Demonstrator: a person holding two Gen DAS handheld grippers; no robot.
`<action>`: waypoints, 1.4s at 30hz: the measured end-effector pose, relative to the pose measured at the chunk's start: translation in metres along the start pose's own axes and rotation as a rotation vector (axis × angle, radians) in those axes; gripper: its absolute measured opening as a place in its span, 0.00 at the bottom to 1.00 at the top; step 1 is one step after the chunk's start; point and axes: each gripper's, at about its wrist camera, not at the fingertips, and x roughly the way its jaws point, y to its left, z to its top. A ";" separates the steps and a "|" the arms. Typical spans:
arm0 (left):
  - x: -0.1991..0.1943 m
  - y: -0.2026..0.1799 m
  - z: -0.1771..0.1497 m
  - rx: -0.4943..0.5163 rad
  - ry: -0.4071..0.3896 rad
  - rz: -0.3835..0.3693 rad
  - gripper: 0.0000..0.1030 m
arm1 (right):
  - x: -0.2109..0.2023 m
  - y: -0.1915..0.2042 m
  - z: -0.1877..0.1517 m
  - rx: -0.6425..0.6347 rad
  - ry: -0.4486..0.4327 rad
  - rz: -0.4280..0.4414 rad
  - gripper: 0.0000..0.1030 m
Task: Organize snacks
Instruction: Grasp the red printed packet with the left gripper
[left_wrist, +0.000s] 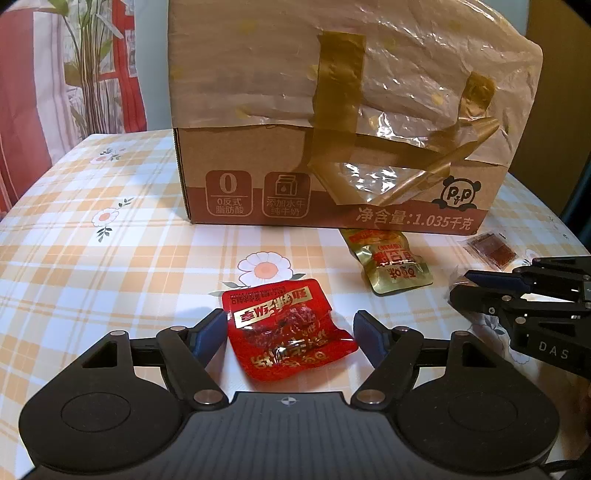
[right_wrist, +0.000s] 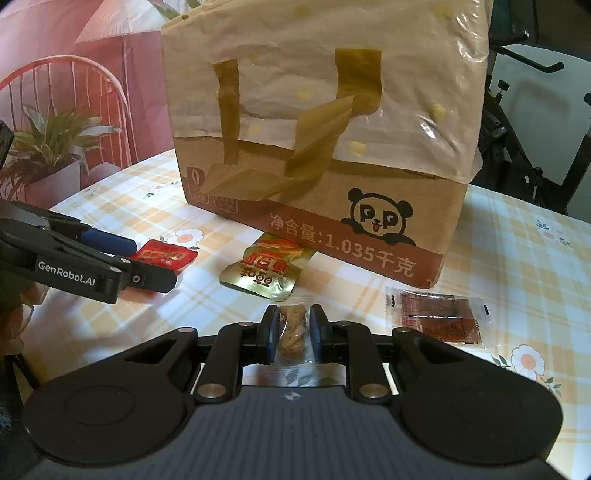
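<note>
Left gripper (left_wrist: 290, 326): jaws spread wide, red snack packet (left_wrist: 288, 328) lying flat between the pads at lower centre of the left wrist frame, not pressed.

Right gripper (right_wrist: 293, 328): jaws closed on a twisted-dough snack (right_wrist: 291, 330) in clear wrap, lower centre of the right wrist frame.

Gold packet (right_wrist: 266, 271) just above it, its far end touching the base of the cardboard box (right_wrist: 332, 147).

Clear sachet with dark red slab (right_wrist: 439, 317) at right, flat on the checked tablecloth (right_wrist: 517, 258).

Box fills the upper centre of both views, top covered in taped plastic film.
</note>
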 end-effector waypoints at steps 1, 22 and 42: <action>-0.001 0.001 0.000 -0.006 -0.003 -0.004 0.75 | 0.000 0.000 0.000 -0.001 0.001 0.000 0.19; -0.014 0.003 -0.008 0.000 -0.035 0.004 0.55 | -0.001 0.001 0.000 0.005 0.000 0.012 0.19; -0.024 0.019 -0.010 -0.112 0.014 0.063 0.75 | -0.003 0.001 -0.001 0.010 0.002 0.022 0.19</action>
